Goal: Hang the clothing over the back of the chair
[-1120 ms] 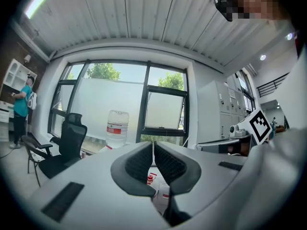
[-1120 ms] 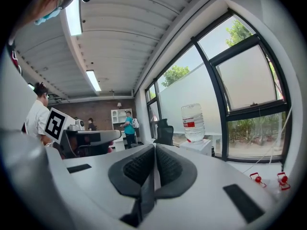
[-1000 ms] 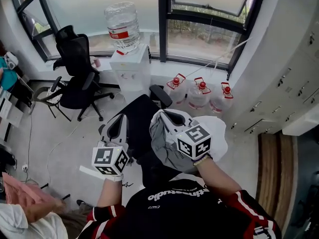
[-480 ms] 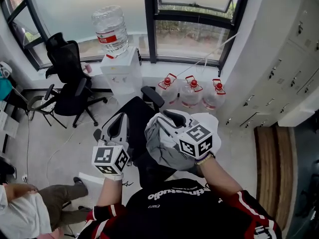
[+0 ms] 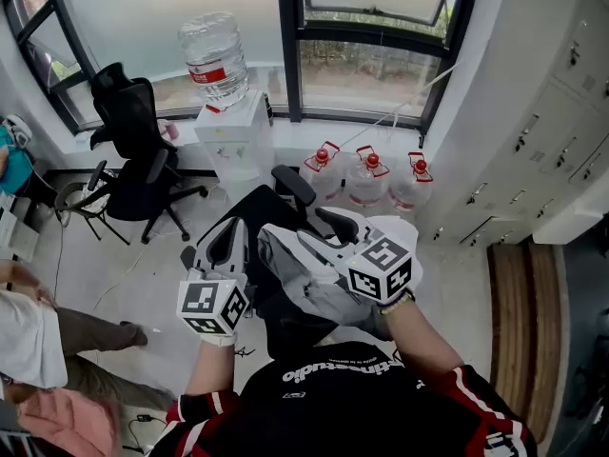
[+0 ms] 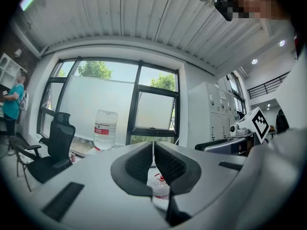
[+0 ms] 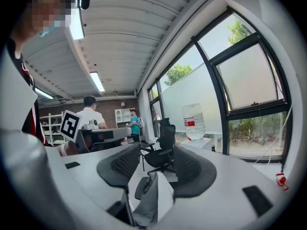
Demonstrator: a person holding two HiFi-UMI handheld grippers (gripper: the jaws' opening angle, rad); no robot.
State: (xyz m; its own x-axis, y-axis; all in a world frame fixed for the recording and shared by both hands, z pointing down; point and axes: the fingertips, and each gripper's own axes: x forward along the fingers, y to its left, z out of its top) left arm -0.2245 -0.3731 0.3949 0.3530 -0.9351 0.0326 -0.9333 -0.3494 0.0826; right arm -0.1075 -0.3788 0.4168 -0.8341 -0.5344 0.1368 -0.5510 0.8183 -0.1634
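A grey and white garment (image 5: 297,279) lies draped over the back of the black chair (image 5: 259,219) right in front of me. My right gripper (image 5: 320,235) hovers just above the cloth. Its jaws have just been opening and now stand wide apart. In the right gripper view, a fold of the garment (image 7: 149,199) hangs low between the jaws, and the pads of the right gripper (image 7: 156,160) do not press on it. My left gripper (image 5: 221,241) is held left of the garment, over the chair's edge. It is shut with nothing in it, as the left gripper view (image 6: 153,153) shows.
A water dispenser (image 5: 238,127) stands under the window, with three water jugs (image 5: 367,177) on the floor to its right. A second black office chair (image 5: 136,150) is at the left. Lockers (image 5: 538,150) line the right wall. A person (image 5: 38,336) stands at the lower left.
The right gripper's jaws opened and let go of the garment, which spread leftward over the chair back. The person at the lower left moved.
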